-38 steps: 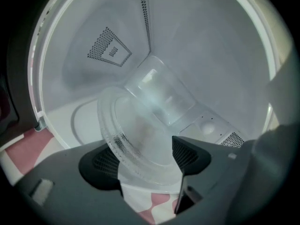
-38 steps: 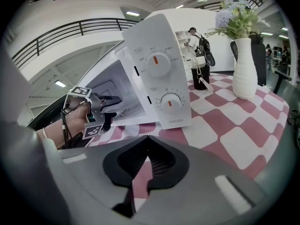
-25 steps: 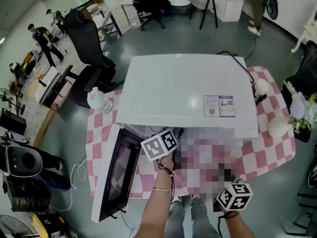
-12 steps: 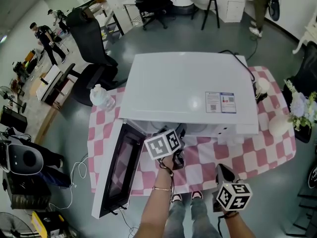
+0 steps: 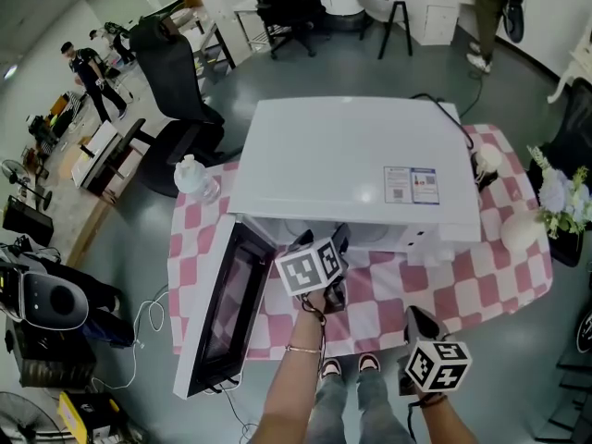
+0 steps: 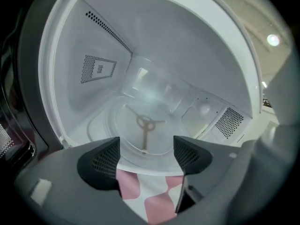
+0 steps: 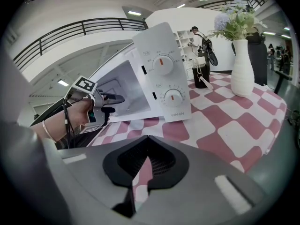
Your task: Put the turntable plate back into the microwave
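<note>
Risk is a badly seated turntable plate (image 6: 157,136): it lies inside the microwave (image 5: 351,165), at 12 o'clock from the left gripper (image 6: 146,156), whose jaws stand wide and empty. If it sits off its hub (image 6: 145,123), it may wobble. Right gripper (image 7: 146,161), at 5 o'clock, is closed on nothing.

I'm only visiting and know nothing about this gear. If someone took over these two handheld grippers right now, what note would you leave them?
Left gripper: jaws apart, gripping nothing, at the mouth of the microwave.
Right gripper: jaws shut, empty, held back at the near edge of the checked tablecloth.
Turntable plate: lies inside the cavity over the three-armed hub. Its near rim reaches between the left jaws.
Door: wide open.
Done: the plate is inside and not gripped.
Left: check that the plate sits properly on the hub, which I cannot tell from here, then draw the left gripper out.
</note>
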Demonstrator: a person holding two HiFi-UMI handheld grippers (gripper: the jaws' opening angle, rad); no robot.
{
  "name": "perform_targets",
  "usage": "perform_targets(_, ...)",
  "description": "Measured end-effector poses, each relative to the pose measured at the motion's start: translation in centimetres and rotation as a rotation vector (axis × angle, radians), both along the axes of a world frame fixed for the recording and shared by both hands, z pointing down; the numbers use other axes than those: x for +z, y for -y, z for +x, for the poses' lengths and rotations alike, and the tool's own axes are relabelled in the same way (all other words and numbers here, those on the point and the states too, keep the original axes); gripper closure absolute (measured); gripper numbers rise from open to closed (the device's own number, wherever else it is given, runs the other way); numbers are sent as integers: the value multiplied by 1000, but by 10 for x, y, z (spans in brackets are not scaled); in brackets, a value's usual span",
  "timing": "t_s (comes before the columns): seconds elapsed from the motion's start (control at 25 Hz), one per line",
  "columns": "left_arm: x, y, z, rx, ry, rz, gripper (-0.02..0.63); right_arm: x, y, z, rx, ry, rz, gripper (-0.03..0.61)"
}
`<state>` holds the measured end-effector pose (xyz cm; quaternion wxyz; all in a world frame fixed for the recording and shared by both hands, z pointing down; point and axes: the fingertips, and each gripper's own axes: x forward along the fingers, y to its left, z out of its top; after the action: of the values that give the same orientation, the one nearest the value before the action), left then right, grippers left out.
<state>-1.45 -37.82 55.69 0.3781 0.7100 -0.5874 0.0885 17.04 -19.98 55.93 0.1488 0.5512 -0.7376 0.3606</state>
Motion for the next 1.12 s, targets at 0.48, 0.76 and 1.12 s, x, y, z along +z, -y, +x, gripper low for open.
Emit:
perform_targets(0.48, -21, -44, 4, 32, 14, 21, 258, -17, -13, -6, -14, 7, 31, 568)
perform_targets(0.76, -58, -101, 5, 83, 109, 102, 334, -42, -17, -11, -16, 18, 71, 568)
perform_targets(1.12, -126, -160, -21, 50, 196, 229, 515, -92, -19, -31, -37, 45, 143, 568)
